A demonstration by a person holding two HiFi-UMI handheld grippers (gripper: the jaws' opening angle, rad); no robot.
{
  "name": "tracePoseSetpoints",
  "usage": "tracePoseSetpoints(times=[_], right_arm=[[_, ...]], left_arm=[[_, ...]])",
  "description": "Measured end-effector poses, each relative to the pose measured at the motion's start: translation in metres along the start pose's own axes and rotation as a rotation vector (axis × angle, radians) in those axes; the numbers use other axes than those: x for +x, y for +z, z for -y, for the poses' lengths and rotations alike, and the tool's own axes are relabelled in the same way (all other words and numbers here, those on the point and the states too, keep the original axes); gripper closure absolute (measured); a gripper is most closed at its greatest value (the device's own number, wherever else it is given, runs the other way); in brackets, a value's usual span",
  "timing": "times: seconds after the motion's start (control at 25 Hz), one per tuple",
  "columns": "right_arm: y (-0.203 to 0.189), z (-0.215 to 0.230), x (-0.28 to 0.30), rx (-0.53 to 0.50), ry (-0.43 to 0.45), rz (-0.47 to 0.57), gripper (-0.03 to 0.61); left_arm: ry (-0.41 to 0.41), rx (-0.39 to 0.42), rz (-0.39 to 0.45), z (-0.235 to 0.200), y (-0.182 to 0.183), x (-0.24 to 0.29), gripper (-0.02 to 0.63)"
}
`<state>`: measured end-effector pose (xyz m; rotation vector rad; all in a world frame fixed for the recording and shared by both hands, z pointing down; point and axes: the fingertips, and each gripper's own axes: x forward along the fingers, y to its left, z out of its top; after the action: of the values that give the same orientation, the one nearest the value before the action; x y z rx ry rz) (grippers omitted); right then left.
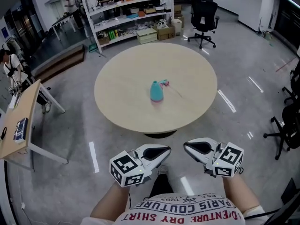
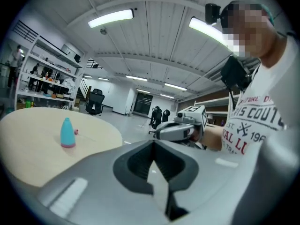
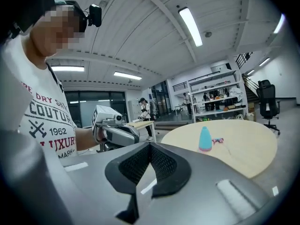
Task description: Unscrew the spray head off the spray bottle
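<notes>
A teal spray bottle (image 1: 156,92) stands upright near the middle of the round wooden table (image 1: 122,74). A small pink spray head (image 1: 164,83) lies on the table just behind it, apart from the bottle, with a thin tube trailing to the right. Both grippers are held close to my body, off the table's near edge, tips pointing at each other. My left gripper (image 1: 168,150) is shut and empty, as is my right gripper (image 1: 186,146). The left gripper view shows the bottle (image 2: 67,133) far off to the left. The right gripper view shows the bottle (image 3: 205,139) on the table beyond the jaws.
A black office chair (image 1: 204,14) stands behind the table and more chairs (image 1: 289,121) at the right. Shelves (image 1: 126,13) with boxes line the back wall. A wooden desk (image 1: 21,121) is at the left, with a person (image 1: 11,69) beyond it.
</notes>
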<state>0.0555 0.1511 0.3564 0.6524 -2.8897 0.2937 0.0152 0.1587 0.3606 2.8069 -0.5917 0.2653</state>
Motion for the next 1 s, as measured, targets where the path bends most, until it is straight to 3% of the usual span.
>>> tracePoseSetpoints(times=[0.12,0.24,0.44,0.72,1.0], right_arm=[[-0.021,-0.052,-0.056,-0.011,0.009,0.001,0.577],[-0.039,-0.11,-0.107,-0.013,0.03,-0.025,0.577],[-0.042,-0.187,-0.154,0.003,0.08,-0.007,0.577],[-0.031,-0.229,-0.168,-0.002,0.087,0.019,0.577],[-0.033,-0.239,-0.163,-0.013,0.087,0.011,0.577]], left_arm=[[0.046,0.05,-0.006,0.073,-0.016,0.001,0.612],[0.039,0.032,0.009,0.154,-0.024,-0.005,0.612],[0.056,0.033,0.01,0.24,-0.025,-0.031,0.612],[0.074,0.062,-0.012,0.281,-0.025,-0.051,0.612],[0.059,0.073,-0.029,0.286,-0.025,-0.054,0.612]])
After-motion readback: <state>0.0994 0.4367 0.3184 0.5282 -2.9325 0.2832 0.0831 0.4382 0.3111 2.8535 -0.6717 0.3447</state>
